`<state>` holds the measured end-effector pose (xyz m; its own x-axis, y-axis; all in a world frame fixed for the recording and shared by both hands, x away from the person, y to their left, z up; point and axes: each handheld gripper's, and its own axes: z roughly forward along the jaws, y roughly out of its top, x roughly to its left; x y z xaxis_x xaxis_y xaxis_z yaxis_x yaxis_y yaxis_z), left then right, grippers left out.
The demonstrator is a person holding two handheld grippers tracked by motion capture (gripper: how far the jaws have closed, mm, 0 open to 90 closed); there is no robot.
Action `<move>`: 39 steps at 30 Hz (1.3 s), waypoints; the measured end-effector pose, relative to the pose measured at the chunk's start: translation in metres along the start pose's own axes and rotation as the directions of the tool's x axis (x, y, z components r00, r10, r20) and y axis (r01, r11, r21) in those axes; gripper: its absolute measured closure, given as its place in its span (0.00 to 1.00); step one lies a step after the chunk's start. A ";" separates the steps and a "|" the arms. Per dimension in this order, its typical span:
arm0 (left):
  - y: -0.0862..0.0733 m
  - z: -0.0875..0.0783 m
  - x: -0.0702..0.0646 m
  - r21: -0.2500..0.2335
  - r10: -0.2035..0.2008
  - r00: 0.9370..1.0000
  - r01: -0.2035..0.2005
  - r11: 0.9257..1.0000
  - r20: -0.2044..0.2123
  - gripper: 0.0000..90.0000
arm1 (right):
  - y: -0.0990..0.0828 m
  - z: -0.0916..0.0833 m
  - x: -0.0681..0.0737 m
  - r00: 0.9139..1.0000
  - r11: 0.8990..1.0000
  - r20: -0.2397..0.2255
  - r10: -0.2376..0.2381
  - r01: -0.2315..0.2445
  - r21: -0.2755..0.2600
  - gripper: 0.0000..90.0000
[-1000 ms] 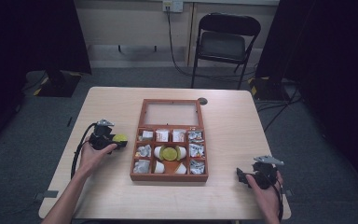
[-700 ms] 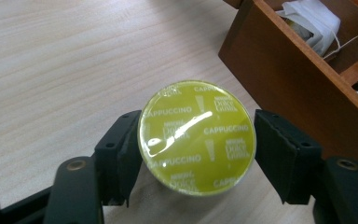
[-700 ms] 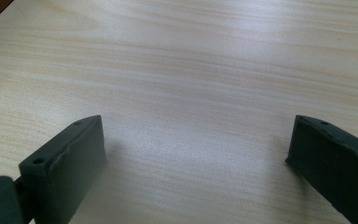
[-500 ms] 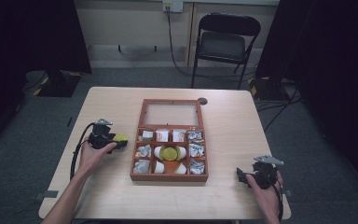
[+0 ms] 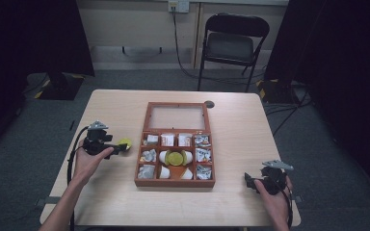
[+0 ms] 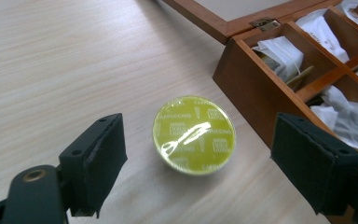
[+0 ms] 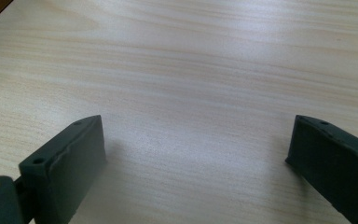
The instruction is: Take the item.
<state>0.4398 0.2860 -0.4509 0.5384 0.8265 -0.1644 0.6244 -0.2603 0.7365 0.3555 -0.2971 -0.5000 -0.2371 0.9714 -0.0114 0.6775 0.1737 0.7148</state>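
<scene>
A yellow-green coffee capsule (image 6: 194, 134) with "cappuccino" printed on its foil lid stands on the table just left of the wooden box (image 6: 251, 88). My left gripper (image 6: 199, 151) is open with a jaw on either side of the capsule, and neither pad touches it. Its jaws have just been opening. From above, the capsule (image 5: 124, 143) sits at the tip of the left gripper (image 5: 119, 148), beside the box (image 5: 138, 168). My right gripper (image 7: 196, 140) is open over bare wood, and in the high view it (image 5: 251, 183) rests near the table's front right corner.
The box lies open with its glass lid (image 5: 176, 117) flat behind it. Its compartments hold white packets, white capsules and a second yellow-green capsule (image 5: 175, 157) in the middle. A chair (image 5: 231, 45) stands beyond the table. A cable hole (image 5: 209, 104) is near the lid.
The left gripper has let go of the capsule, which now stands free on the table, and the hand has drawn back slightly to the left. The right gripper has not moved.
</scene>
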 end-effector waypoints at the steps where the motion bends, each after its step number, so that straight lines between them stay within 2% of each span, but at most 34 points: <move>1: -0.002 -0.004 0.001 -0.005 -0.011 1.000 0.011 1.000 0.006 0.18 | 0.000 0.000 0.000 1.000 1.000 0.000 0.000 0.000 0.000 0.04; 3: -0.006 -0.012 0.002 -0.018 -0.031 0.999 0.032 0.999 0.011 0.18 | 0.000 0.000 0.000 1.000 1.000 0.000 0.000 0.000 0.001 0.04; 5: -0.009 -0.018 0.001 0.014 -0.001 0.999 0.002 1.000 -0.050 0.18 | 0.000 0.000 0.000 1.000 1.000 0.000 0.000 0.000 0.000 0.04; 6: -0.011 -0.021 0.001 0.030 0.021 0.998 -0.019 0.999 -0.066 0.19 | 0.000 0.000 0.000 1.000 1.000 0.000 0.000 0.000 0.001 0.04; 8: -0.015 -0.026 -0.001 0.048 0.067 0.995 -0.064 0.997 -0.068 0.19 | 0.000 0.000 0.000 1.000 1.000 0.000 0.000 0.000 0.001 0.04; 11: -0.022 -0.031 -0.003 0.058 0.083 0.994 -0.078 0.995 -0.076 0.18 | 0.000 0.000 0.000 1.000 1.000 0.000 -0.001 0.001 0.000 0.04; 13: -0.027 -0.036 -0.001 0.040 0.071 0.994 -0.068 0.997 -0.084 0.18 | 0.000 0.000 0.000 1.000 1.000 0.000 -0.001 0.001 0.001 0.04; 15: -0.031 -0.041 0.003 0.029 0.037 0.996 -0.035 0.999 -0.086 0.18 | 0.000 0.000 0.000 1.000 1.000 0.000 -0.001 0.001 0.000 0.04; 18: -0.037 -0.046 0.013 0.039 0.000 0.992 0.005 0.999 -0.124 0.19 | 0.000 0.000 0.000 1.000 1.000 0.000 -0.001 0.001 0.001 0.04; 21: -0.048 -0.045 0.023 0.041 -0.039 0.985 0.047 0.998 -0.165 0.19 | 0.000 0.000 0.000 1.000 1.000 0.000 -0.001 0.001 0.001 0.04; 23: -0.055 -0.042 0.028 0.082 -0.031 0.978 0.049 0.995 -0.205 0.19 | 0.000 0.000 0.000 1.000 1.000 0.000 -0.001 0.001 0.001 0.04; 24: -0.059 -0.041 0.030 0.093 -0.028 0.977 0.049 0.994 -0.210 0.19 | 0.000 0.000 0.000 1.000 1.000 0.000 -0.001 0.001 0.001 0.04; 26: -0.066 -0.037 0.034 0.105 -0.012 0.971 0.038 0.994 -0.238 0.19 | 0.000 0.000 0.000 1.000 1.000 0.000 -0.001 0.001 0.001 0.04; 29: -0.074 -0.032 0.039 0.122 -0.035 0.965 0.069 0.990 -0.260 0.19 | 0.000 0.000 0.000 1.000 1.000 0.000 -0.001 0.001 0.001 0.04; 31: -0.076 -0.031 0.040 0.111 -0.039 0.965 0.070 0.991 -0.260 0.16 | 0.000 0.000 0.000 1.000 1.000 0.000 -0.001 0.001 0.001 0.04; 33: -0.077 -0.029 0.041 0.093 -0.044 0.962 0.072 0.993 -0.270 0.16 | 0.000 0.000 0.000 1.000 1.000 0.000 -0.001 0.001 0.001 0.04; 36: -0.085 -0.024 0.041 0.003 -0.052 0.959 0.055 0.998 -0.278 0.09 | 0.000 0.000 0.000 1.000 1.000 0.000 -0.001 0.001 0.000 0.04; 37: -0.086 -0.024 0.041 0.006 -0.058 0.958 0.062 0.998 -0.282 0.05 | 0.000 0.000 0.000 1.000 1.000 0.000 -0.001 0.001 0.001 0.04; 39: -0.086 -0.024 0.041 0.009 -0.056 0.958 0.061 0.998 -0.282 0.04 | 0.000 0.000 0.000 1.000 1.000 0.000 -0.001 0.001 0.001 0.04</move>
<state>0.3947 0.3543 -0.5050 0.3209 0.9470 -0.0135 0.6612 -0.2138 0.7191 0.3556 -0.2971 -0.5000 -0.2378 0.9713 -0.0117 0.6777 0.1745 0.7143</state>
